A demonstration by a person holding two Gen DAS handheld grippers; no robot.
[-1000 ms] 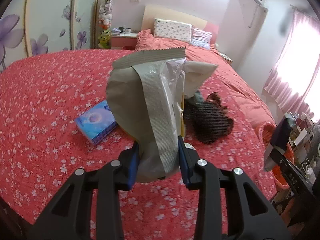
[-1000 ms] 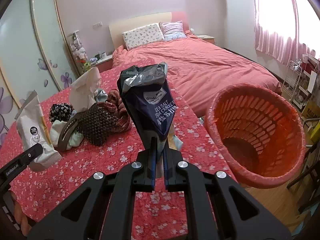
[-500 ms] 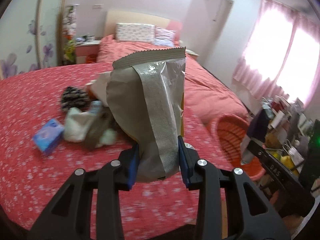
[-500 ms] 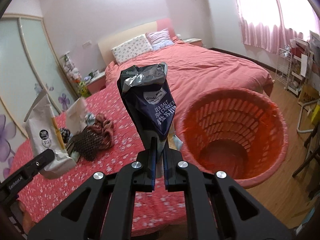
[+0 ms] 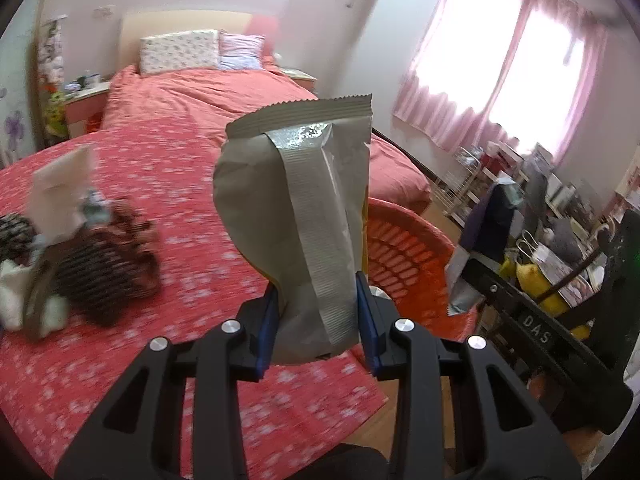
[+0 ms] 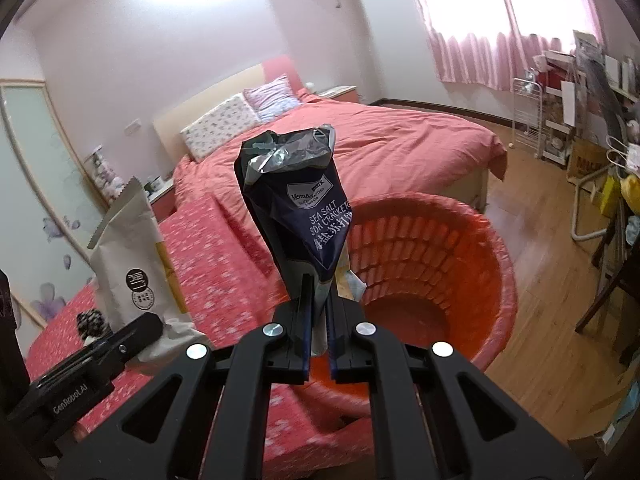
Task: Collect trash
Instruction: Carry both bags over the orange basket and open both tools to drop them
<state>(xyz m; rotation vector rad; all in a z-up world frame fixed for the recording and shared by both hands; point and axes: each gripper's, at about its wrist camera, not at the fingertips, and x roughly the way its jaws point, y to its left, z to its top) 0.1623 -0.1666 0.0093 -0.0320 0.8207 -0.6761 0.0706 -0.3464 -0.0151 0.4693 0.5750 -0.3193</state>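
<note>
My left gripper (image 5: 317,320) is shut on a grey-beige snack bag (image 5: 296,200) that stands upright between its blue pads. The same bag (image 6: 128,256) shows at the left of the right wrist view, held by the left gripper (image 6: 100,348). My right gripper (image 6: 318,320) is shut on a crumpled dark blue cracker bag (image 6: 296,208). An orange-red slatted bin (image 6: 452,264) stands on the floor by the bed corner, just behind the cracker bag. In the left wrist view the bin (image 5: 404,248) lies behind the grey bag, and the right gripper (image 5: 532,320) with its blue bag (image 5: 484,232) is at the right.
A pile of clothes and paper (image 5: 76,252) lies on the red flowered bedspread (image 5: 168,184) at left. A second bed with pillows (image 6: 360,140) is behind. A cluttered rack and shelves (image 6: 568,120) stand along the right wall on the wooden floor (image 6: 532,200).
Both grippers swung right, away from the bed's middle toward the bin, each keeping its bag. The bin now fills more of the right wrist view and has entered the left wrist view.
</note>
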